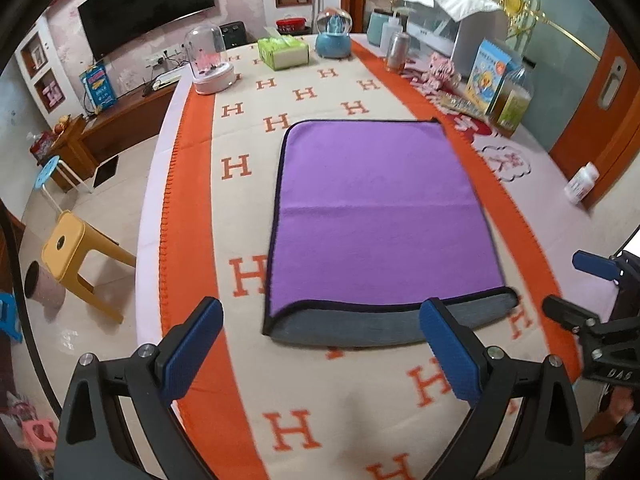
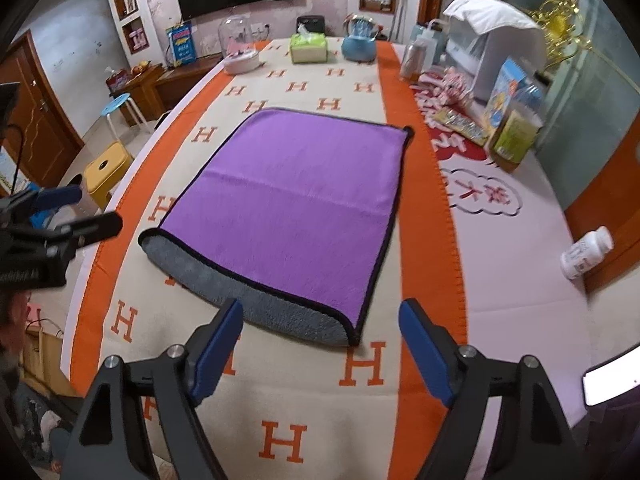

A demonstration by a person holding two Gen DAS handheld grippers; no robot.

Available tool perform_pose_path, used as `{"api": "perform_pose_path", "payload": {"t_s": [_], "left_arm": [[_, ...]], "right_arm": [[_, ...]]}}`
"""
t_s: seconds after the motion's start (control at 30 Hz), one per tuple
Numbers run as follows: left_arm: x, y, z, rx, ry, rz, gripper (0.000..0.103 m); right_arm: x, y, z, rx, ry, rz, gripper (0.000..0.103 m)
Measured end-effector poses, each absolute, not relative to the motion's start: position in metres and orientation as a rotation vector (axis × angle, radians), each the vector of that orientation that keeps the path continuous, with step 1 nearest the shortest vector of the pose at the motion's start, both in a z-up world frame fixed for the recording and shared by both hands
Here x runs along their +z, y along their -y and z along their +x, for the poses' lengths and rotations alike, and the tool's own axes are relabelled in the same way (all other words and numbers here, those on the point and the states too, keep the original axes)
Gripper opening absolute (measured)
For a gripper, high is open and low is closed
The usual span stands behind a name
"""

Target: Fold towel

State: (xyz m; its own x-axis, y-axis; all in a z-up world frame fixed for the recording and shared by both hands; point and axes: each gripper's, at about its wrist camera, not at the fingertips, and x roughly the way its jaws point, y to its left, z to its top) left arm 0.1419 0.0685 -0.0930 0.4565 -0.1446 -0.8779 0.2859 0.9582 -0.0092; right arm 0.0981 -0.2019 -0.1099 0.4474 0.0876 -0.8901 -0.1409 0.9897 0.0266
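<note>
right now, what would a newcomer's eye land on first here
The purple towel lies folded in the middle of the table, its grey underside showing along the near edge. Under it spreads an orange-bordered cloth patterned with H letters. Both grippers, left and right, hover open before the towel's near edge.

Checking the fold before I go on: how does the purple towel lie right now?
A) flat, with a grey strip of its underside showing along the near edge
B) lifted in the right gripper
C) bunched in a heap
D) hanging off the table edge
A: the purple towel lies flat on the H-patterned cloth, a grey strip showing past its near purple edge; both grippers' jaws stand open, holding nothing.
</note>
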Motion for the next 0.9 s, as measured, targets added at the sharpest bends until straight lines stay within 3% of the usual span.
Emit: {"api": "perform_pose_path", "payload": {"t_s": [0.13, 0.2, 0.37, 0.67, 0.9], "left_arm": [[-0.114, -0.076, 0.158, -0.326, -1.110, 0.173, 0.098], [-0.125, -0.076, 0.163, -0.382, -1.129, 0.196, 0.098], [-0.145, -0.080, 0.172, -0.516, -1.174, 0.186, 0.091], [-0.175, -0.074, 0.187, -0.631, -1.251, 0.256, 0.068], [-0.189, -0.074, 0.196, -0.666, -1.293, 0.262, 0.066]], "right_arm": [[-0.127, 0.203, 0.106, 0.189, -1.132, -0.049, 0.066], [-0.135, 0.204, 0.110, 0.214, -1.141, -0.049, 0.065], [-0.153, 0.208, 0.116, 0.280, -1.176, -0.055, 0.055], [-0.176, 0.216, 0.123, 0.364, -1.202, -0.069, 0.048], [-0.188, 0.221, 0.133, 0.397, -1.222, -0.074, 0.046]]}}
